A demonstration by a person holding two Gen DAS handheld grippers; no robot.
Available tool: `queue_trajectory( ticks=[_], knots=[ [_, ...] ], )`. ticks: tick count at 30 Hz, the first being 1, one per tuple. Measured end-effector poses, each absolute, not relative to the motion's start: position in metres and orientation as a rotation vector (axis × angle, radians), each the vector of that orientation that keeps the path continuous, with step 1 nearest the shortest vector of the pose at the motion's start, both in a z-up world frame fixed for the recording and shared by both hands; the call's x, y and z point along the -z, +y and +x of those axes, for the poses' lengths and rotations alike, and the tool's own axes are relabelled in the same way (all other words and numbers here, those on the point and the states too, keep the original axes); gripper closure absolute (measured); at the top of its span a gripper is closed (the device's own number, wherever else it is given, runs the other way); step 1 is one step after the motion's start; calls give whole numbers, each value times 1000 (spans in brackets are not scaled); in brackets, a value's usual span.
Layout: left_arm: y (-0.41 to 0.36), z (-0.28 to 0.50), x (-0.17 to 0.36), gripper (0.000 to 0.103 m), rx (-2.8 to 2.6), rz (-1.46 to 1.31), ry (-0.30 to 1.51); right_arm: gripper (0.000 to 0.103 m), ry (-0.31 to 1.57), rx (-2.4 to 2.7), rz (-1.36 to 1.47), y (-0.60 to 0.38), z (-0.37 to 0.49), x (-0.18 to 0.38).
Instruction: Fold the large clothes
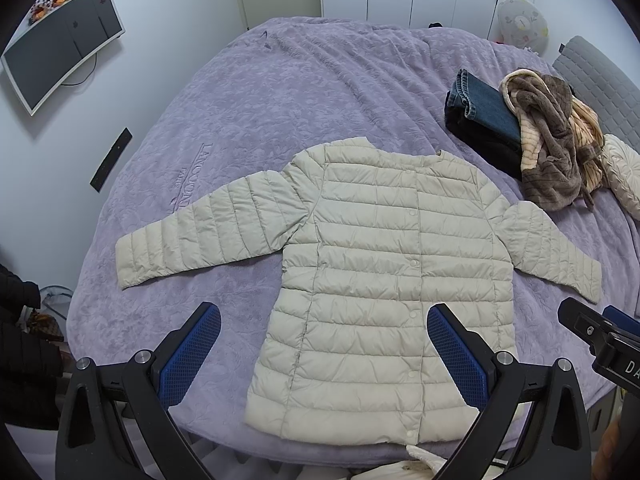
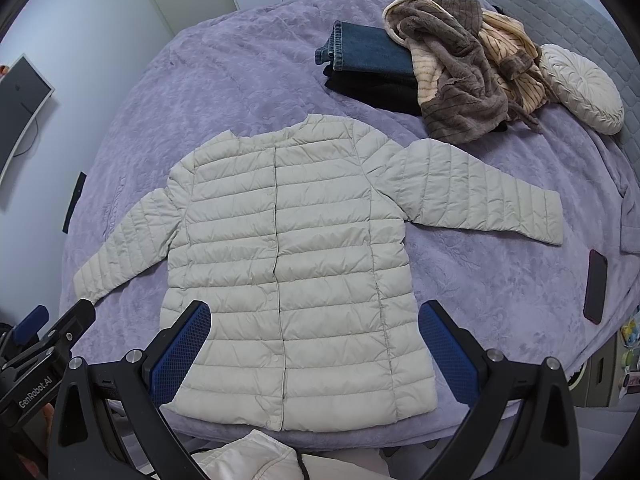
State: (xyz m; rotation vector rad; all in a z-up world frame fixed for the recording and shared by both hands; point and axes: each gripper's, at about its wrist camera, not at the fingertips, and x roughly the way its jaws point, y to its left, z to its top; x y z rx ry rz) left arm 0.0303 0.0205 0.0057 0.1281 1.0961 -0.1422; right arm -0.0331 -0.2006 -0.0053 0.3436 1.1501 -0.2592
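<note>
A cream quilted puffer jacket [image 1: 372, 264] [image 2: 288, 264] lies flat and buttoned on the purple bedspread [image 1: 280, 92] [image 2: 224, 80], front up, hem toward me, both sleeves spread outward. My left gripper [image 1: 324, 320] hovers open above the hem, its blue pads [image 1: 192, 356] wide apart with nothing between them. My right gripper [image 2: 316, 316] is likewise open over the lower part of the jacket, blue pads [image 2: 448, 356] apart. Each gripper's body shows at the edge of the other's view.
Folded jeans [image 1: 480, 108] [image 2: 368, 52] on dark clothes and a brown and cream fleece robe [image 1: 556, 140] [image 2: 464, 72] sit at the far right. A round cream cushion [image 2: 580, 88] and a phone [image 2: 595, 286] lie on the right. A white garment [image 2: 244, 460] lies below the bed edge.
</note>
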Motion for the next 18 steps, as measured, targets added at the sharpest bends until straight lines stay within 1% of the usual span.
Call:
queue_trajectory(
  ticks=[18],
  knots=[
    [20,31,-6,0,142,127,1097,0,1155,259,346,-202,-31,4]
  ],
)
